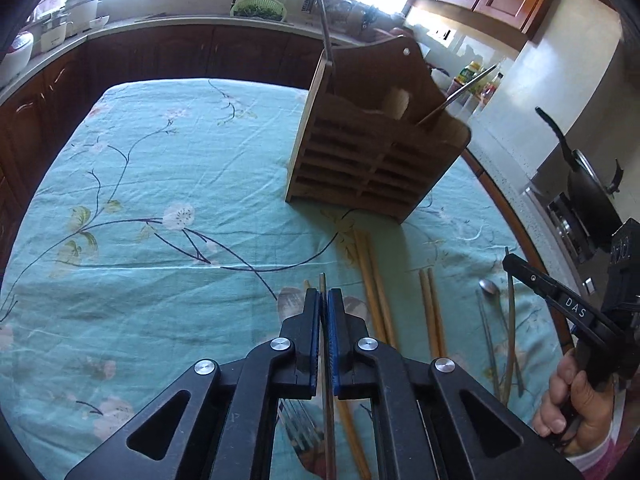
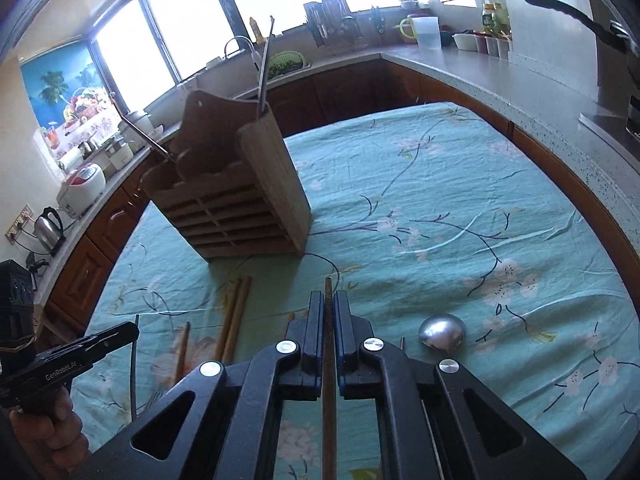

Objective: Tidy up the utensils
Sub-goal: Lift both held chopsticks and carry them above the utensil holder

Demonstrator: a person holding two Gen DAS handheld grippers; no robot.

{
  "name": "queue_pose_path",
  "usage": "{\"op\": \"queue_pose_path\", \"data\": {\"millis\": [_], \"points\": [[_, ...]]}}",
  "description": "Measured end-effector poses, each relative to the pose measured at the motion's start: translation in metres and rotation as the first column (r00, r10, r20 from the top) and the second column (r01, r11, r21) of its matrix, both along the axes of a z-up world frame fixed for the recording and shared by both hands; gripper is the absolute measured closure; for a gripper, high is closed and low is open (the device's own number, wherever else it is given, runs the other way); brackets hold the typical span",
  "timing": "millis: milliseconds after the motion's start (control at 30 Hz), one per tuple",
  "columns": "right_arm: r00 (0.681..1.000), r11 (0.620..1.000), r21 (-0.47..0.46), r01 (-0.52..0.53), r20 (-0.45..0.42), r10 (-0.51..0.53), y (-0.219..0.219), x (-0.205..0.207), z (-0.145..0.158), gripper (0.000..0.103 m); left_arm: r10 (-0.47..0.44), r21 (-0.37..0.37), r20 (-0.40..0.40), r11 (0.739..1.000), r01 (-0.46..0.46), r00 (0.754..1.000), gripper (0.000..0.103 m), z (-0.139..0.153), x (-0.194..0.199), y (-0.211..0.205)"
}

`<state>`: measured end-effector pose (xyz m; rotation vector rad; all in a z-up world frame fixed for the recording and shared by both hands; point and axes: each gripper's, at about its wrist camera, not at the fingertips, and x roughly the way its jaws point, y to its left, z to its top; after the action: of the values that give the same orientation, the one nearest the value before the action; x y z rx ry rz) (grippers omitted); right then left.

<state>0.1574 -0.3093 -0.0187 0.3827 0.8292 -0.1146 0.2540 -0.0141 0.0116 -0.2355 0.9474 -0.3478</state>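
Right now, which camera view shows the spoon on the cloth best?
The right wrist view. There the spoon lies close to the camera, its shiny bowl large and clear beside the right gripper, though the gripper hides its handle. In the left wrist view the spoon is small and far, near the right edge.

Wooden holder (image 1: 372, 148) blocks centre; open cloth (image 1: 160, 184) left, loose chopsticks (image 1: 374, 280) clutter front
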Motion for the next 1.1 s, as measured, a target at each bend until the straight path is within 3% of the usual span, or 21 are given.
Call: {"op": "queue_pose_path", "data": {"millis": [267, 567, 1100], "points": [[0.992, 1.0, -0.01, -0.019, 0.127, 0.02, 0.01, -0.025, 0.055, 0.098, 0.0, -0.079, 0.123, 0.997, 0.01, 0.992, 0.101, 0.053, -0.048, 0.027], [0.963, 0.999, -0.026, -0.02, 0.269, 0.026, 0.014, -0.04, 0.11, 0.098, 0.016, -0.133, 0.254, 0.991, 0.018, 0.967, 0.101, 0.103, -0.095, 0.056], [0.945, 1.0, -0.026, -0.013, 0.327, 0.021, 0.013, -0.028, 0.13, 0.098, 0.04, -0.147, 0.323, 0.989, 0.008, 0.946, 0.102, 0.114, -0.086, 0.059]]}}
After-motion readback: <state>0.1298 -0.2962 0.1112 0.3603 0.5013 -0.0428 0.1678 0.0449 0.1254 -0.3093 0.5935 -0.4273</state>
